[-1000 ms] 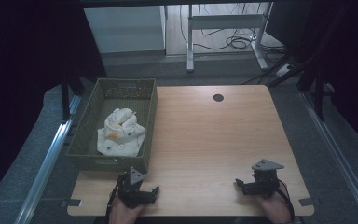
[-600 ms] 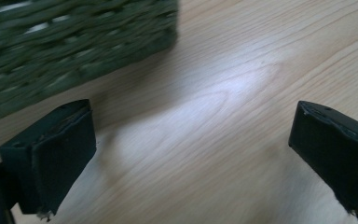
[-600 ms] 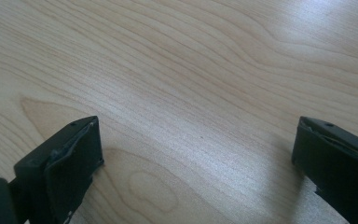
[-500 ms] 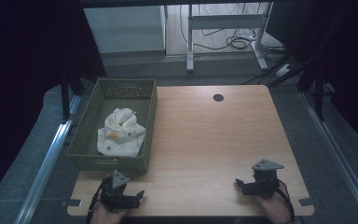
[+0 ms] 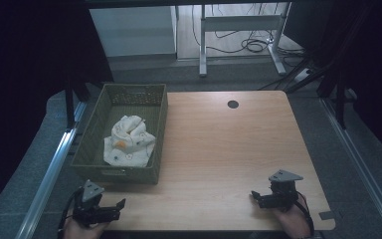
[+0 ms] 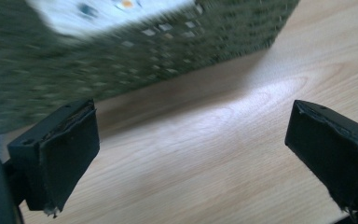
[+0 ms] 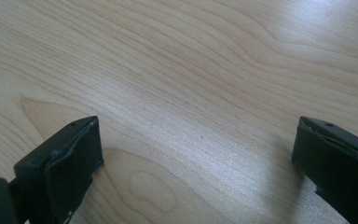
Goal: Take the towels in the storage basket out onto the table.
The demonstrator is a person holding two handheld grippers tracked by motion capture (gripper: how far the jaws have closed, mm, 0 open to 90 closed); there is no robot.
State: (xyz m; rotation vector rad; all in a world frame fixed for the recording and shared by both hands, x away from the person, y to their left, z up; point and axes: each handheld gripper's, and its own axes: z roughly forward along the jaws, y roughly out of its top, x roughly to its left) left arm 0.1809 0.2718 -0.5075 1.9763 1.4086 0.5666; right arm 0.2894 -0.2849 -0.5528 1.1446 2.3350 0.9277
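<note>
We are looking down on a light wooden tabletop (image 5: 219,149). A green woven basket (image 5: 160,119) is sitting along the tabletop's left edge, reaching from near the far left corner toward the near left corner. A crumpled white cloth (image 5: 128,142) with small orange and dark prints is lying inside the basket, toward its near end, touching the basket floor.

We are holding the left gripper (image 5: 115,208) at the near left corner, just in front of the basket's near wall and apart from it. Its jaws are standing wide apart with nothing between them. In the left gripper view we are seeing the basket (image 6: 168,37) blurred just ahead of the left gripper (image 6: 191,158), a strip of the cloth (image 6: 112,9) showing above its rim, and bare wood under the jaws.

We are holding the right gripper (image 5: 256,197) near the near right corner, well apart from the basket and the cloth. In the right gripper view the jaws of the right gripper (image 7: 196,163) are also standing wide apart, empty, with bare wood grain under them.

A small dark round hole (image 5: 233,104) is showing in the tabletop near the far edge, right of the basket.
</note>
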